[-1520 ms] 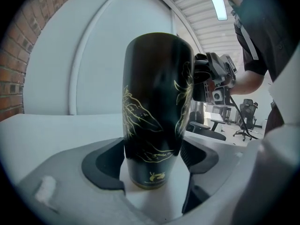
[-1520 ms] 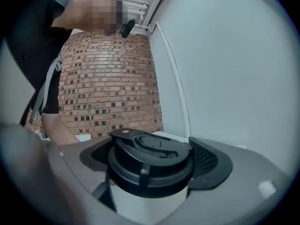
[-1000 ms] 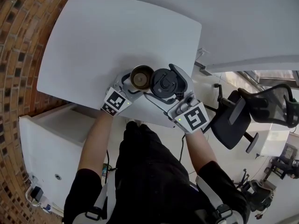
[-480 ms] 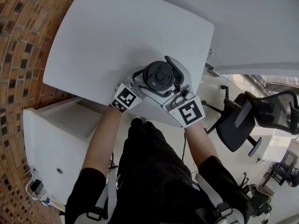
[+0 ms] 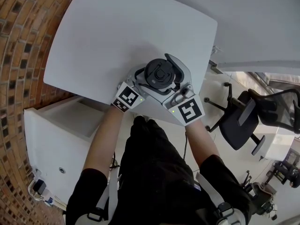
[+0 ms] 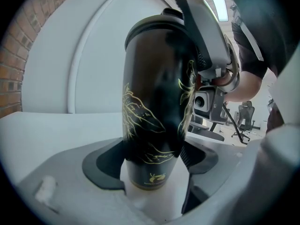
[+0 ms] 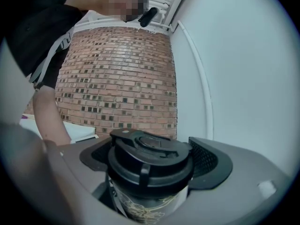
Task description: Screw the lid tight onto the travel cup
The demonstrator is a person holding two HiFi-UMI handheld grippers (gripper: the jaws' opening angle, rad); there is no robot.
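A person's forearms (image 5: pixel 102 137) reach forward over the near edge of a white table (image 5: pixel 112 27), each hand holding a gripper. The left gripper (image 6: pixel 151 168) pinches the lower body of a black travel cup (image 6: pixel 157 88) with gold line art. The right gripper (image 7: pixel 151 175) is clamped on the black lid (image 7: pixel 149 154), which sits on the cup's mouth. The cup stands upright on the table near that edge, long axis vertical, lid end pointing up. Farther off, a brick wall (image 5: pixel 18 46) lies left and an office chair (image 5: pixel 241 123) right.
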